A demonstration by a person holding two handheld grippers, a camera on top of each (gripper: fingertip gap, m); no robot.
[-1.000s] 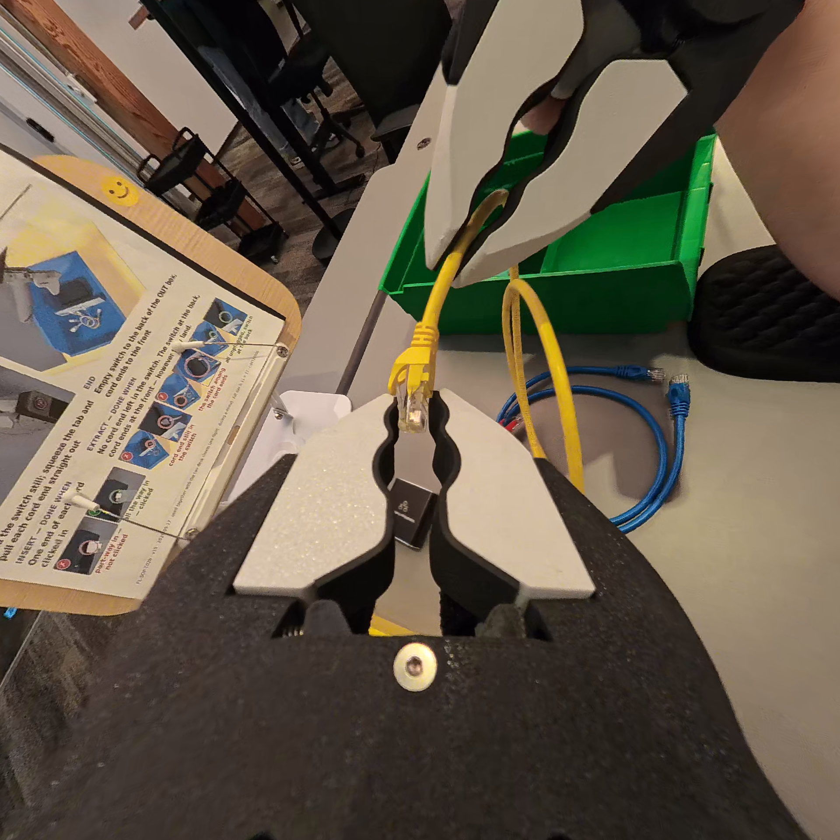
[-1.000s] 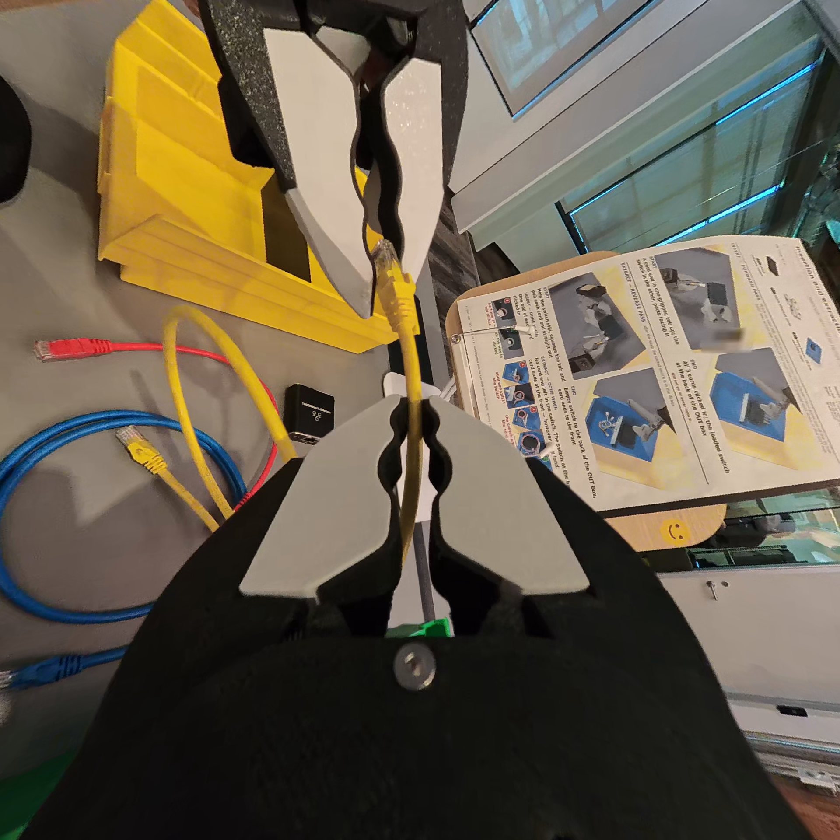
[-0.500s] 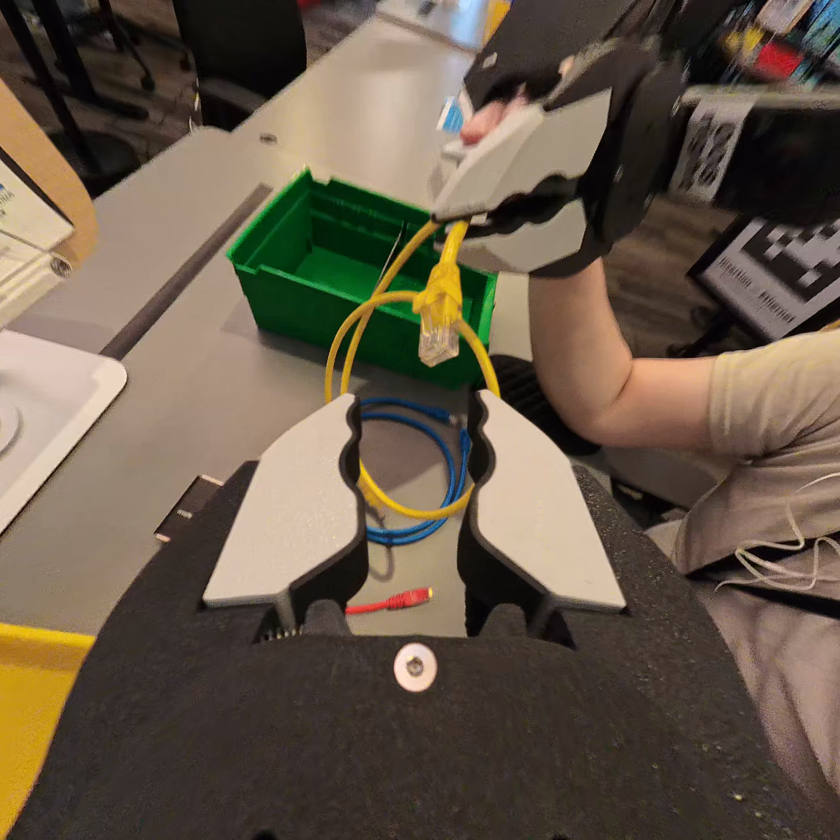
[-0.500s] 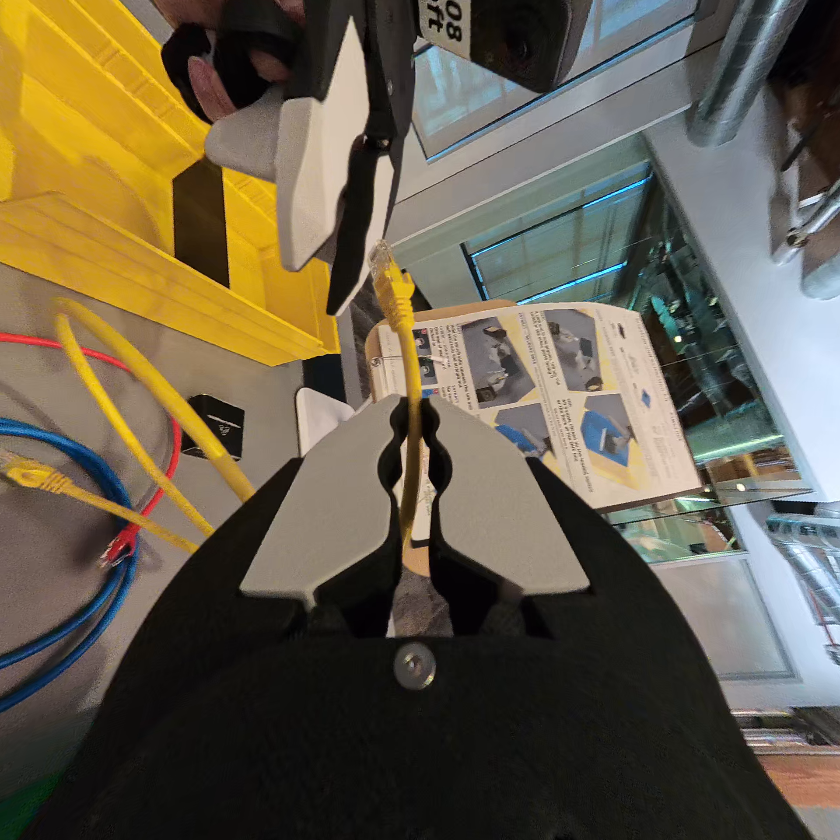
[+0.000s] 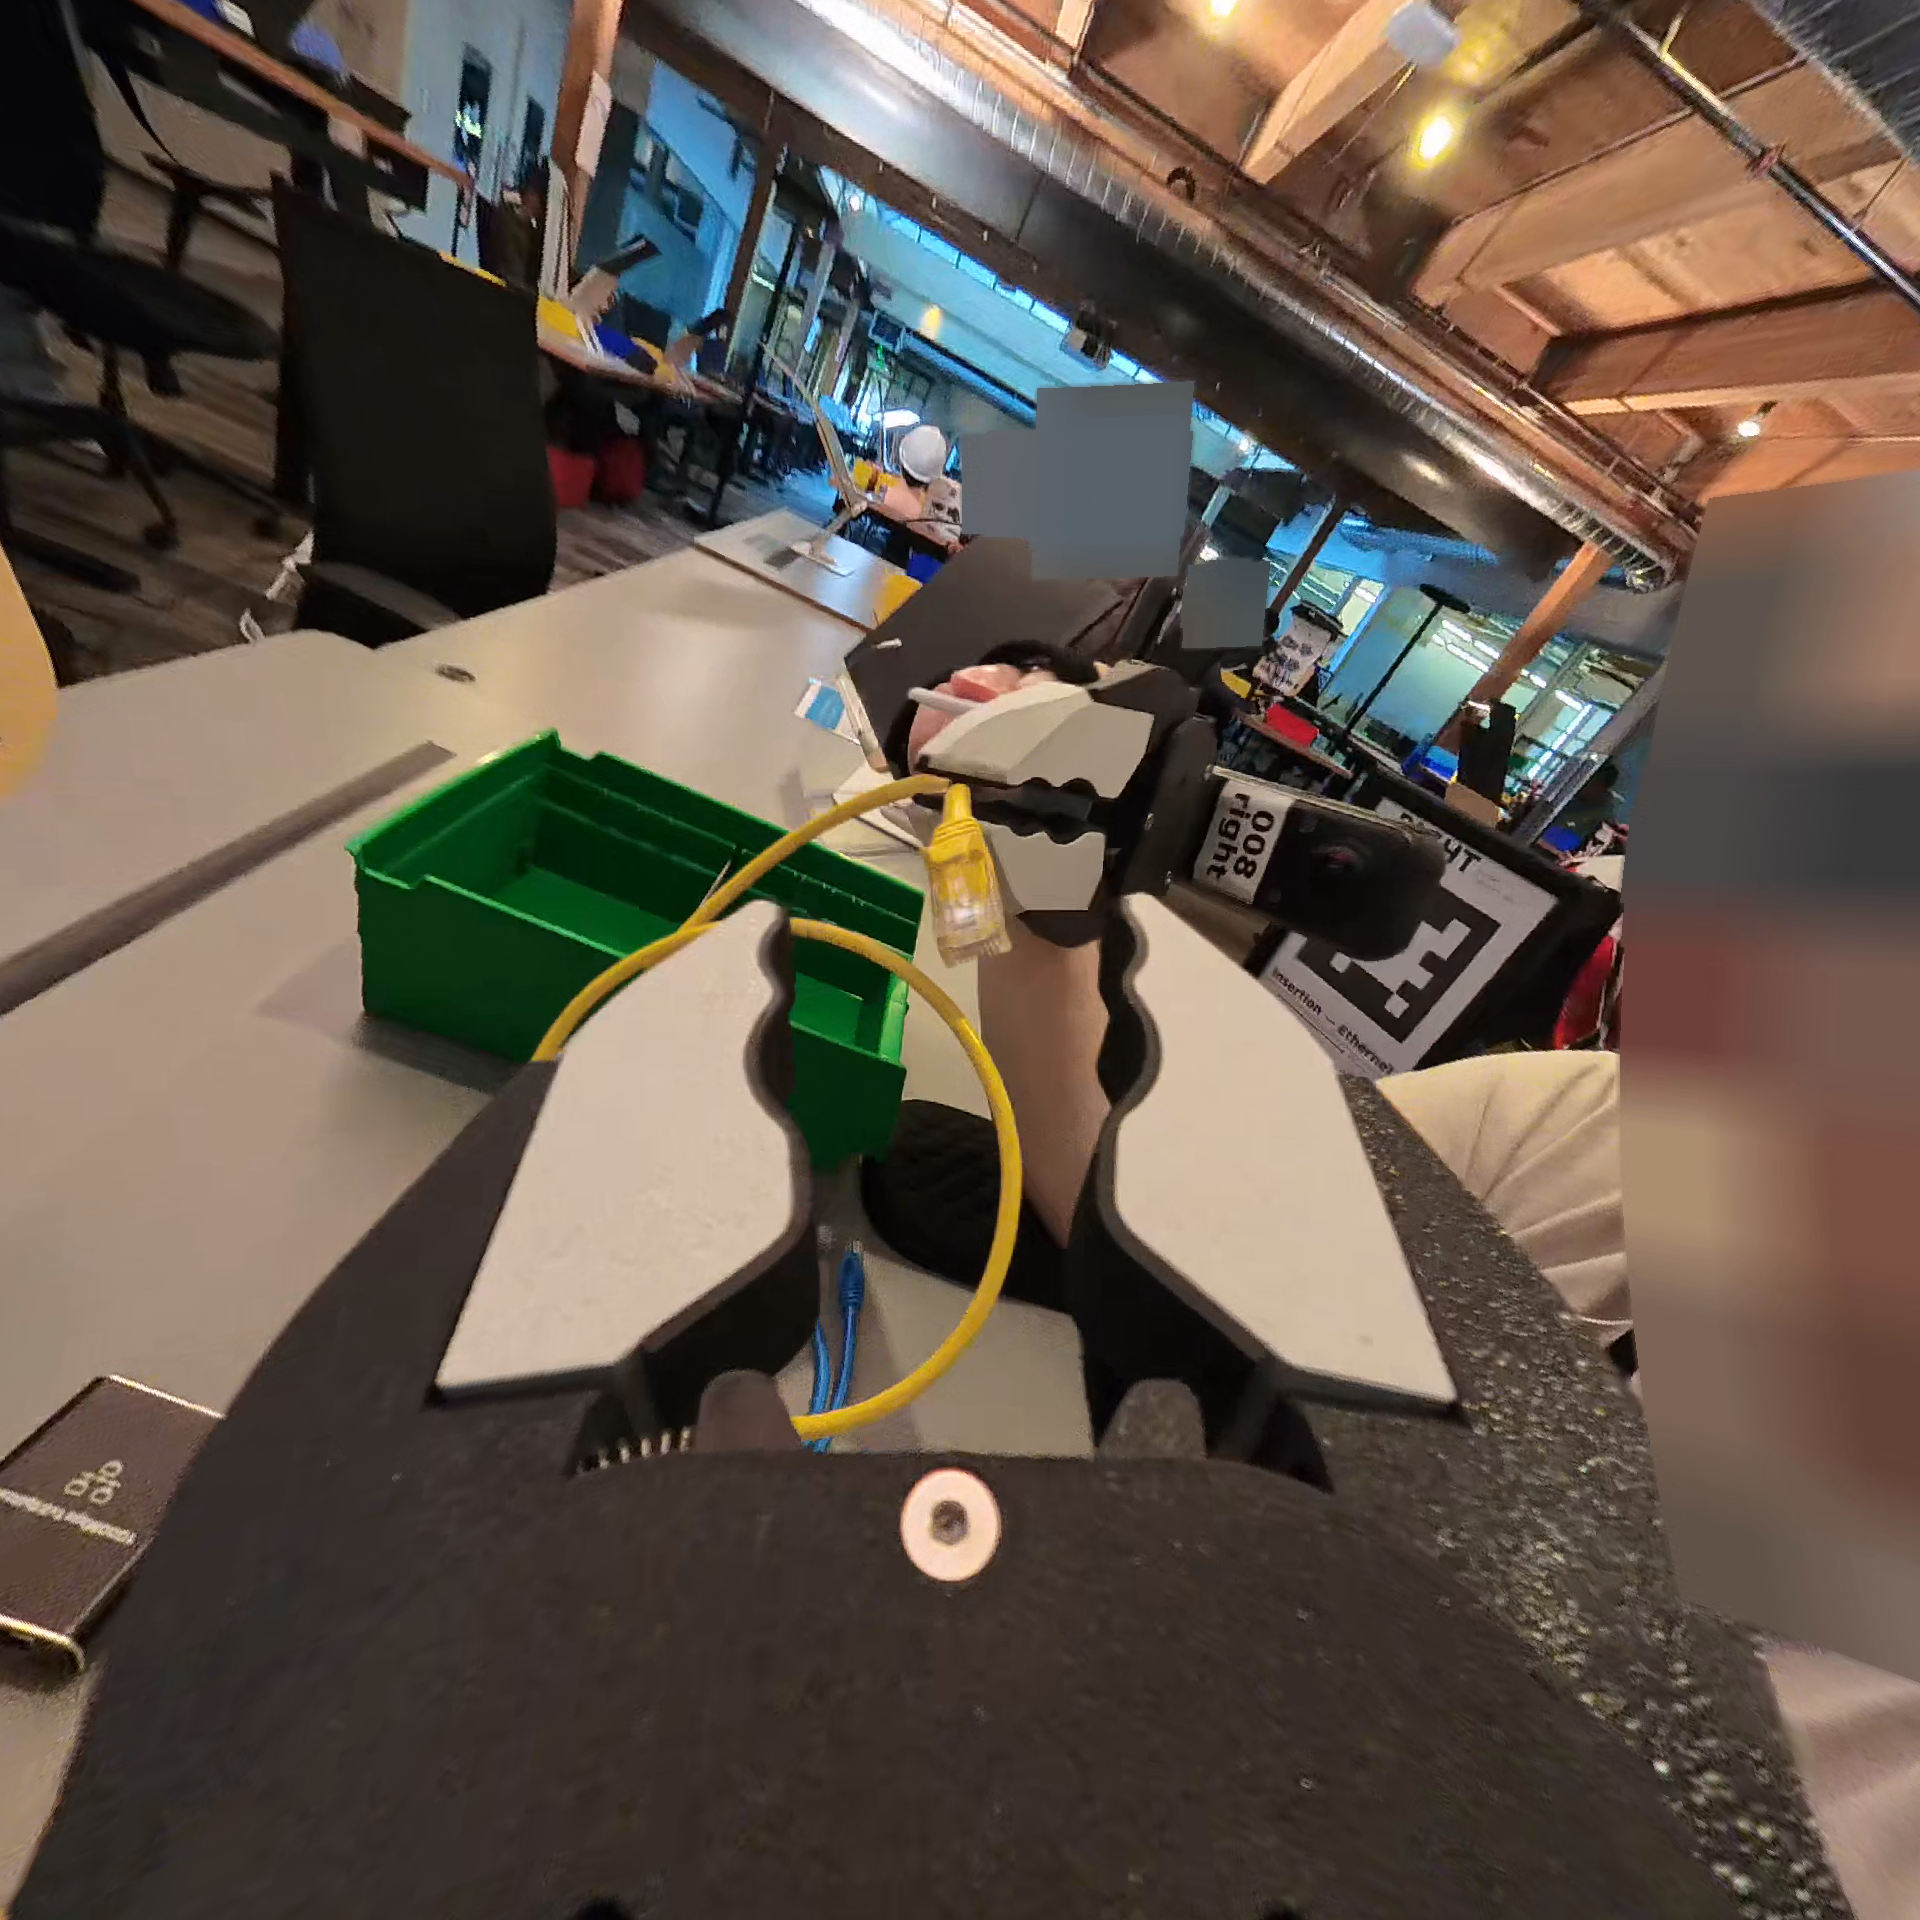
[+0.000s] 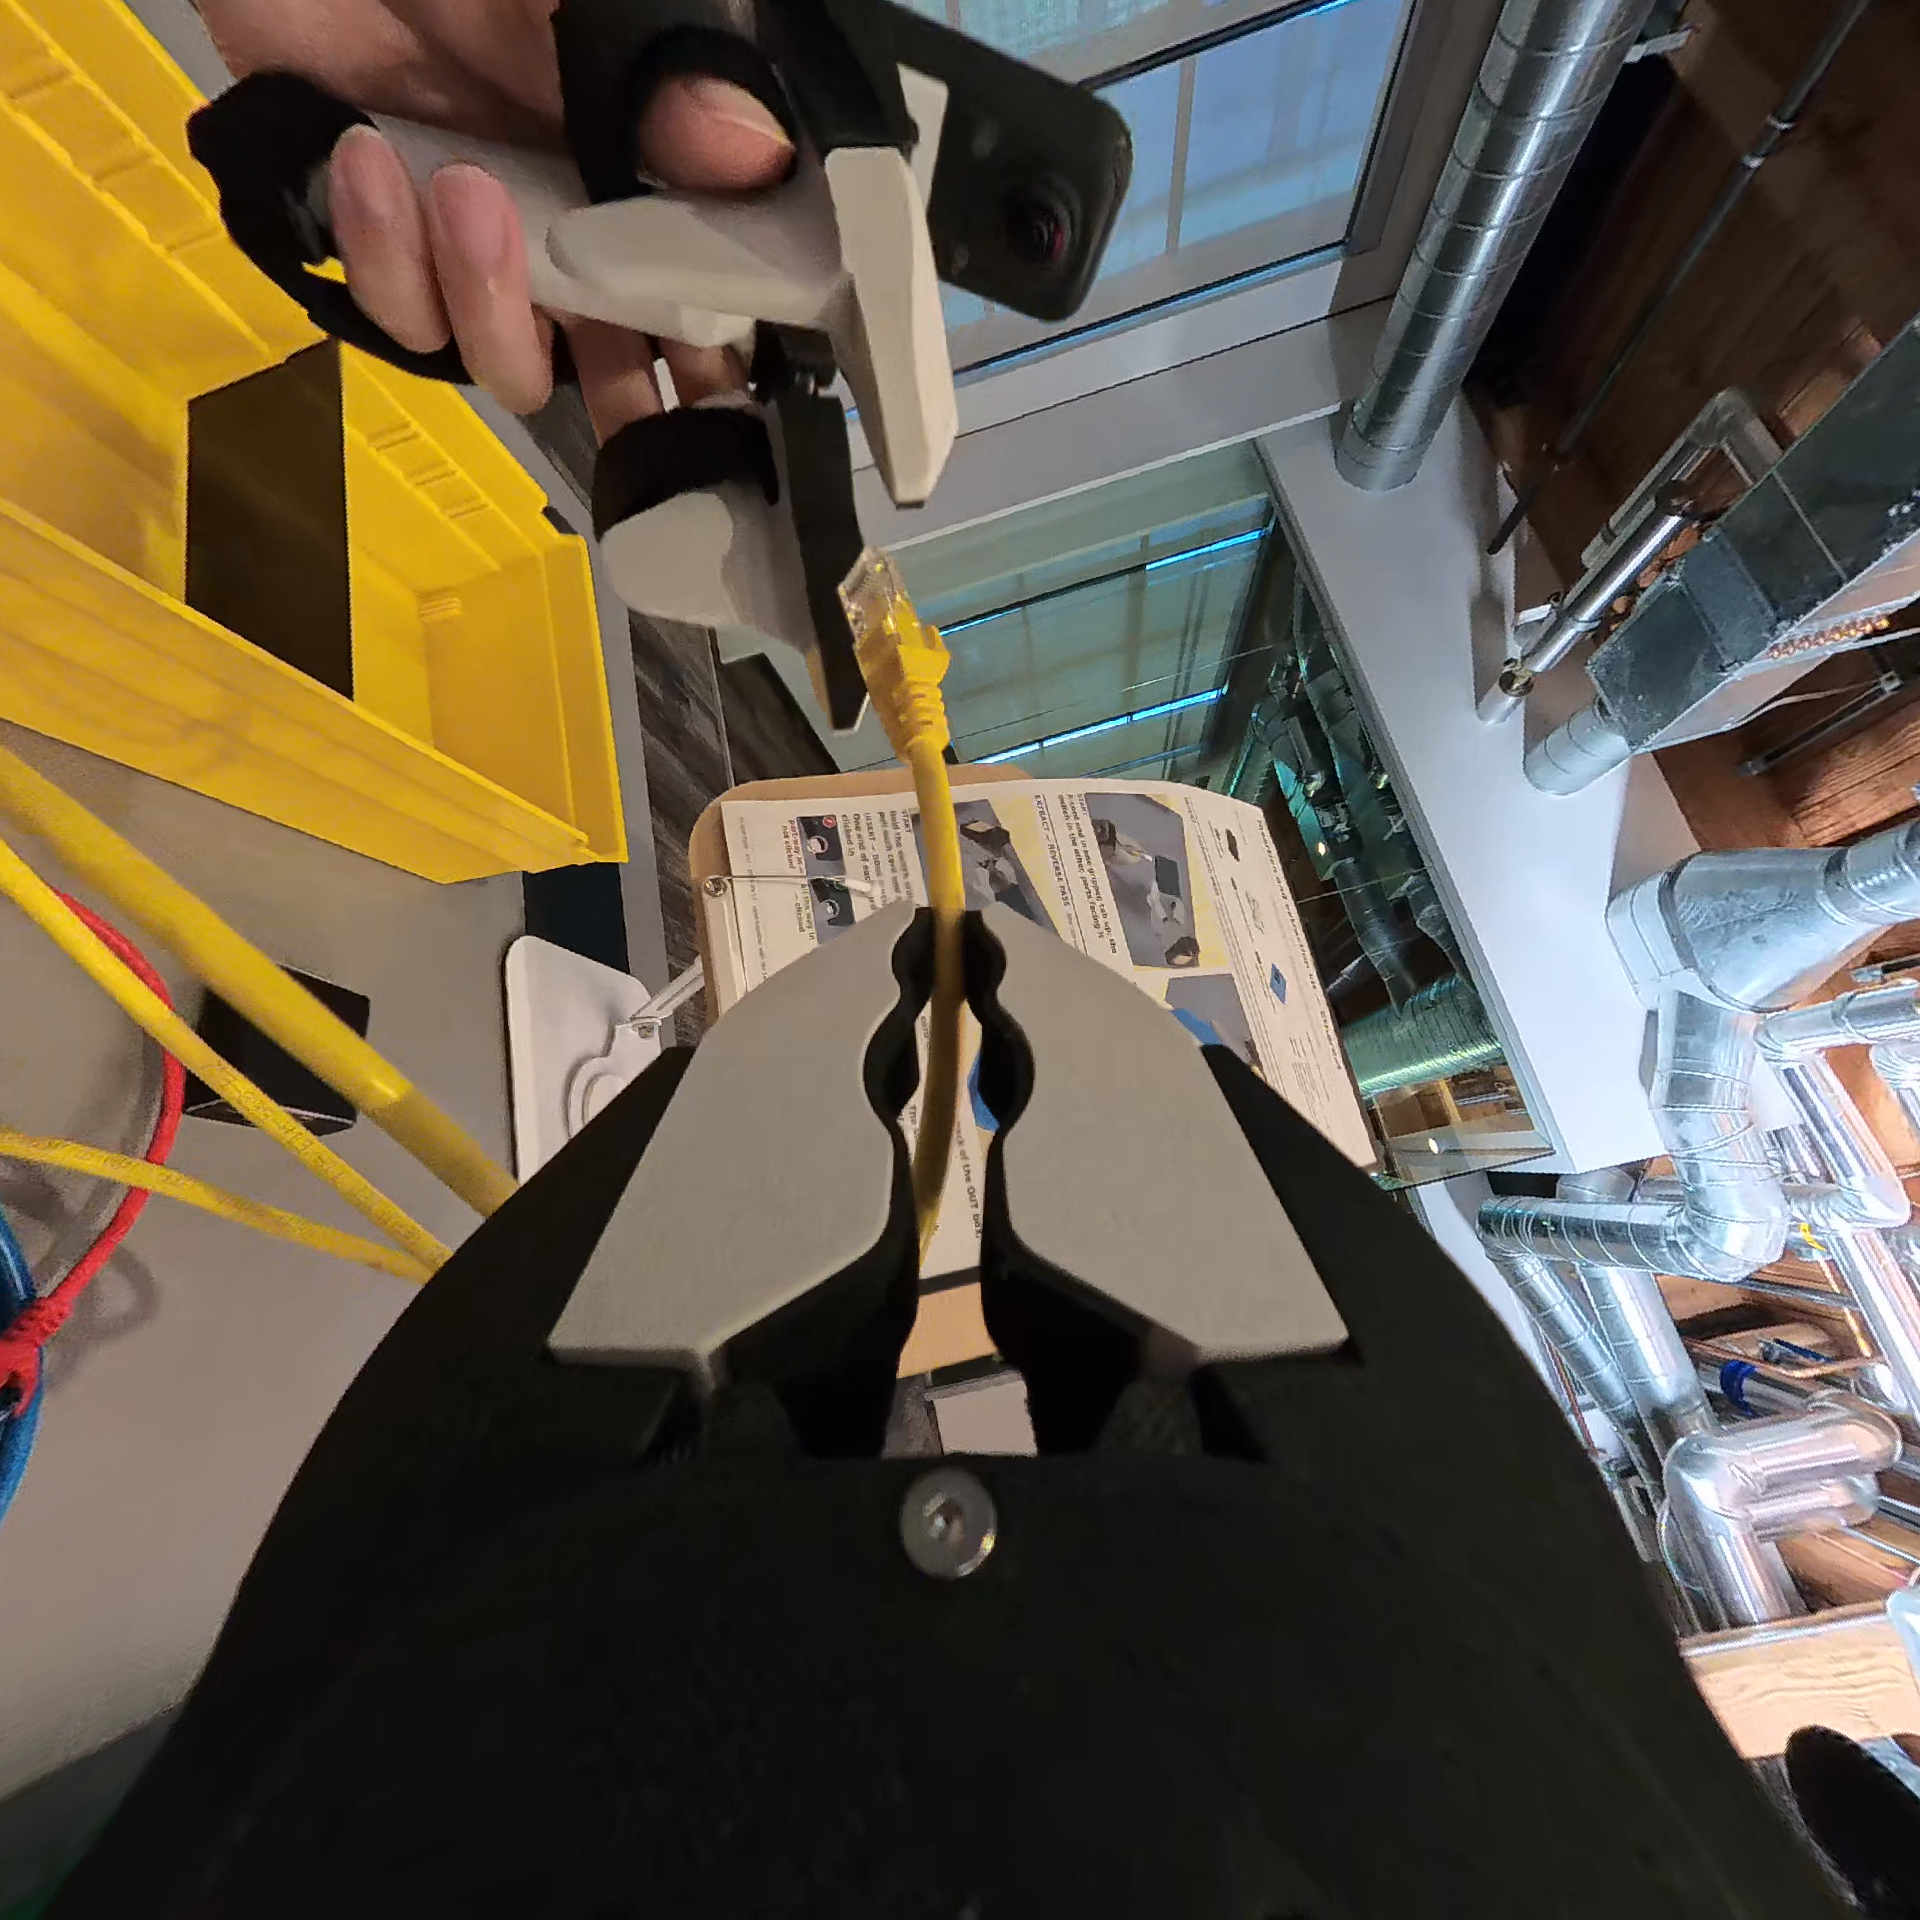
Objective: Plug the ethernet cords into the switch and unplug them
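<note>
My right gripper (image 6: 940,920) is shut on a yellow ethernet cord (image 6: 930,1039), a short way behind its clear plug (image 6: 883,608). In the left wrist view the right gripper (image 5: 951,784) holds the plug (image 5: 964,894) hanging down above the table. My left gripper (image 5: 948,920) is wide open and empty, with the plug just beyond its fingertips. It also shows in the right wrist view (image 6: 881,603), with the plug by its tips. The small black switch (image 5: 73,1496) lies on the grey table (image 5: 208,1143); it also shows in the right wrist view (image 6: 281,1049).
A green bin (image 5: 499,935) stands behind the cord loop, with a black pad (image 5: 935,1184) beside it. A blue cord (image 5: 847,1299) lies below my left gripper. A yellow bin (image 6: 260,520), a red cord (image 6: 156,1039), an instruction sheet (image 6: 1122,935) and a white base (image 6: 551,1039) surround the switch. The tips of one gripper are about 6 cm away from the tips of the other.
My left gripper has opened wide and tilted up away from the table. My right gripper still holds the yellow cord, and the plug now hangs in front of the left fingertips.
</note>
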